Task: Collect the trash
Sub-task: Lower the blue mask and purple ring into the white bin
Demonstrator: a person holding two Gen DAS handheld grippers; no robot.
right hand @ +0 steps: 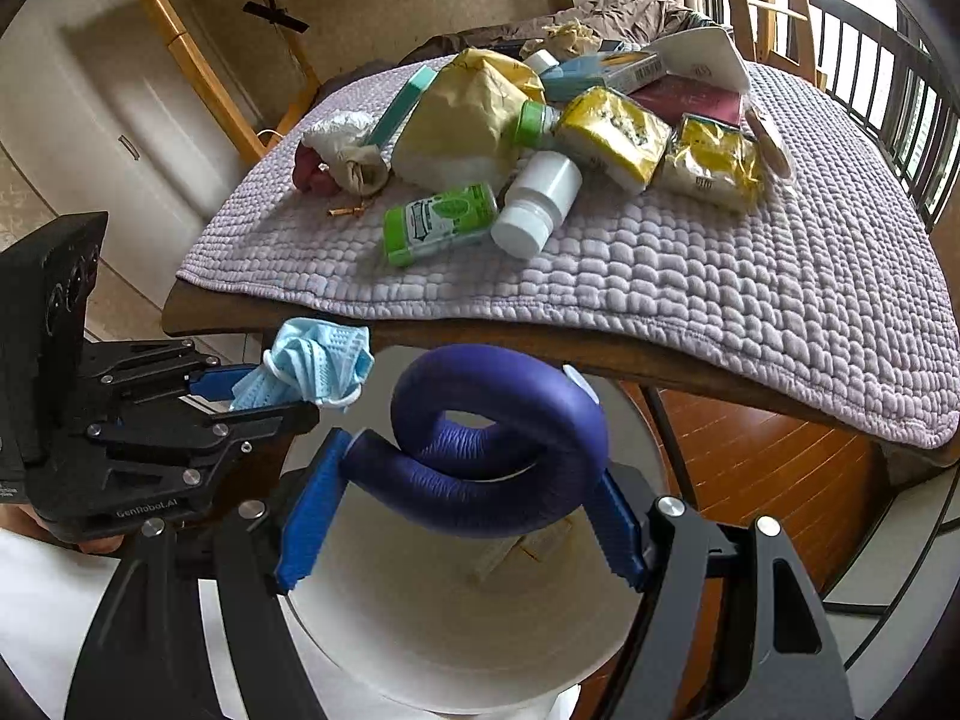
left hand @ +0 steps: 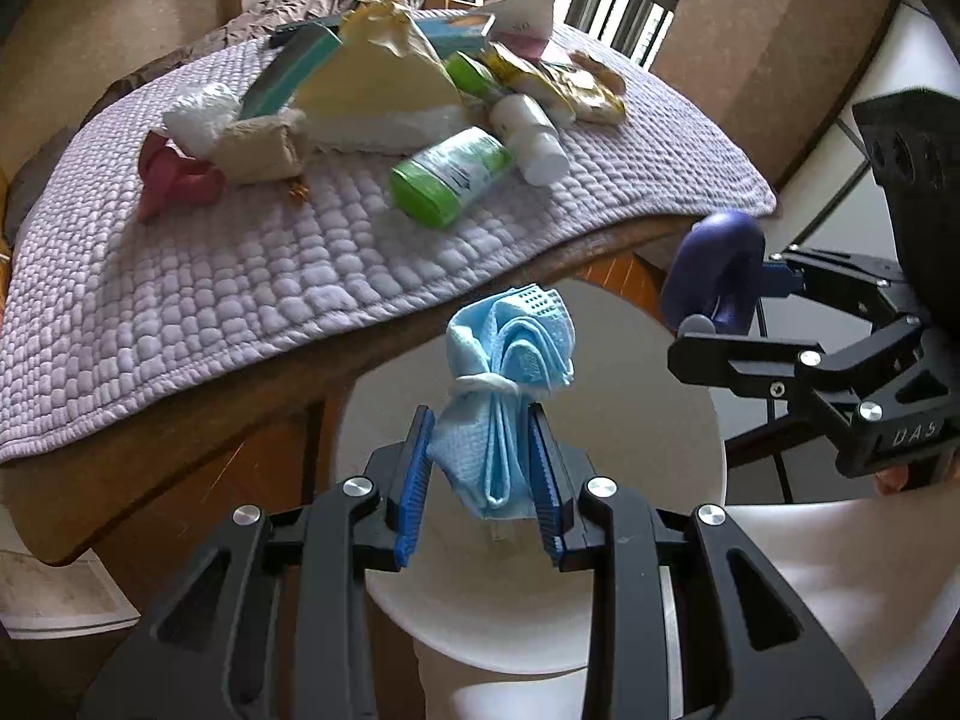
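Note:
My left gripper (left hand: pixel 483 480) is shut on a crumpled light-blue face mask (left hand: pixel 510 372) tied with a white loop, held over the open white bin (left hand: pixel 678 420). The right wrist view shows the same mask (right hand: pixel 312 360) at the left, sticking out of the left gripper (right hand: pixel 240 390). My right gripper (right hand: pixel 462 498) is shut on a coiled purple foam tube (right hand: pixel 498 438), also above the white bin (right hand: pixel 420 618). From the left wrist camera the tube (left hand: pixel 720 264) shows at the right edge. Some wrapper lies at the bin's bottom.
A table with a lilac quilted mat (left hand: pixel 240 276) stands behind the bin, piled with trash: a green canister (left hand: pixel 447 174), a white bottle (left hand: pixel 531 138), yellow packets (right hand: pixel 660 144), a paper bag (left hand: pixel 378 78), a white wad, a red cloth and boxes. Wooden floor (right hand: pixel 774 456) lies to the right.

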